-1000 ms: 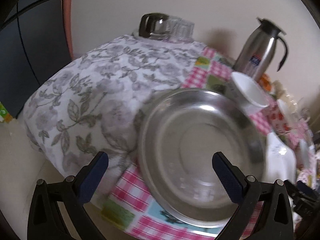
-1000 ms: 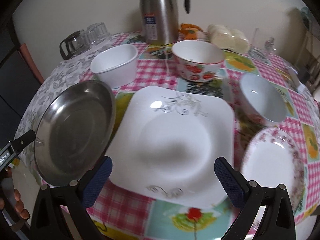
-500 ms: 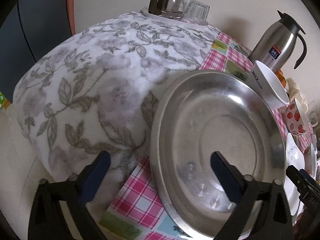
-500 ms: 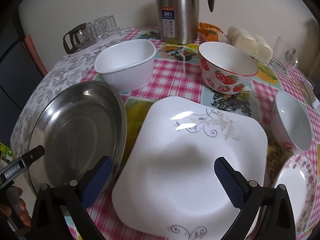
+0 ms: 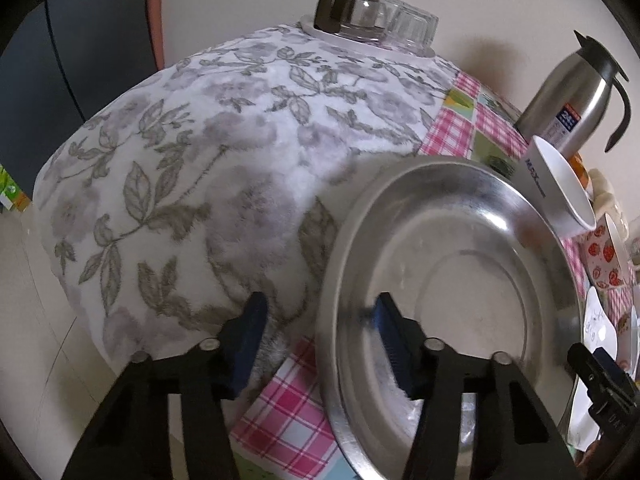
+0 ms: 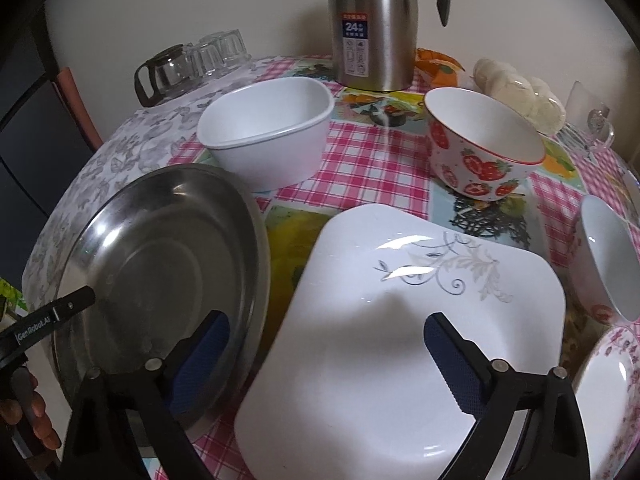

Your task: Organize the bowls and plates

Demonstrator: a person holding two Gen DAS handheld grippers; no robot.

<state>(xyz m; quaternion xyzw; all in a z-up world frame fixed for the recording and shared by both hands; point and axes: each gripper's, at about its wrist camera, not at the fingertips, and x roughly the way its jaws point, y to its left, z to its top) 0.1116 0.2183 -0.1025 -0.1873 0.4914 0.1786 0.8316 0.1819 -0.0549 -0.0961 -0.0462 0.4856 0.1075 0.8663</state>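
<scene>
A round steel plate [image 5: 452, 288] lies at the table's left edge, partly on a grey-flowered cloth [image 5: 200, 160]. My left gripper [image 5: 320, 338] straddles its near rim, one finger inside the plate and one outside over the cloth. Its jaws are closing and the pads stand clear of the rim. To the right of the steel plate [image 6: 160, 256] lies a white square plate [image 6: 420, 320]. My right gripper [image 6: 326, 360] hangs wide over that plate's left edge, jaws closing slightly, with its left finger above the steel plate. Neither gripper holds anything.
Behind the plates stand a white square bowl [image 6: 268, 136], a strawberry bowl [image 6: 480, 148] and a steel thermos [image 6: 372, 20]. A small white bowl [image 6: 608, 256] and a flowered plate [image 6: 608, 392] sit at the right. Upturned glassware [image 6: 188, 64] is at the back left.
The left gripper's jaws have narrowed a lot around the steel plate's near rim. Both grippers came lower and closer to their plates. The right jaws narrowed only a little.
</scene>
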